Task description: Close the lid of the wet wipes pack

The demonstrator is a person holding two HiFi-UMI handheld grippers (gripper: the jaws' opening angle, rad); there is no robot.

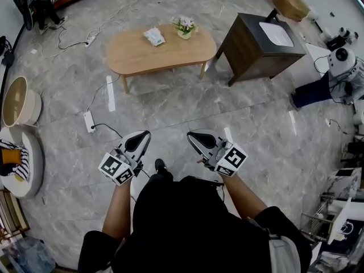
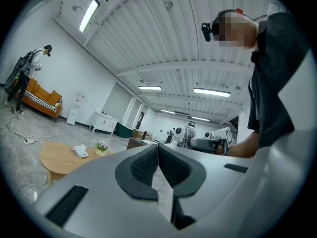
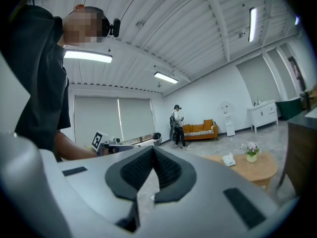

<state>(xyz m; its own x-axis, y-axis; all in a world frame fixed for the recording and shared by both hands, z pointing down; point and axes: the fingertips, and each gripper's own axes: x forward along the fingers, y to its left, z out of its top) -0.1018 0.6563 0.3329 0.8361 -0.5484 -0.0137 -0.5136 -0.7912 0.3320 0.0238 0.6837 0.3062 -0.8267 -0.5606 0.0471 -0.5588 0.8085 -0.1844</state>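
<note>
The wet wipes pack (image 1: 154, 36) lies on the far oval wooden table (image 1: 142, 58), next to a small flower pot (image 1: 185, 28). It shows small in the left gripper view (image 2: 79, 151) and the right gripper view (image 3: 228, 159). Both grippers are held close to the person's body, far from the table. My left gripper (image 1: 141, 139) is shut with its pads touching and nothing between them. My right gripper (image 1: 195, 138) is likewise shut and empty. The pack's lid is too small to make out.
A dark wooden cabinet (image 1: 259, 45) stands right of the table. A power strip (image 1: 89, 121) and cables lie on the marble floor at left. Round white seats (image 1: 21, 152) sit at the left edge, robots and equipment (image 1: 341, 67) at right. A person (image 3: 177, 125) stands by an orange sofa (image 3: 199, 131).
</note>
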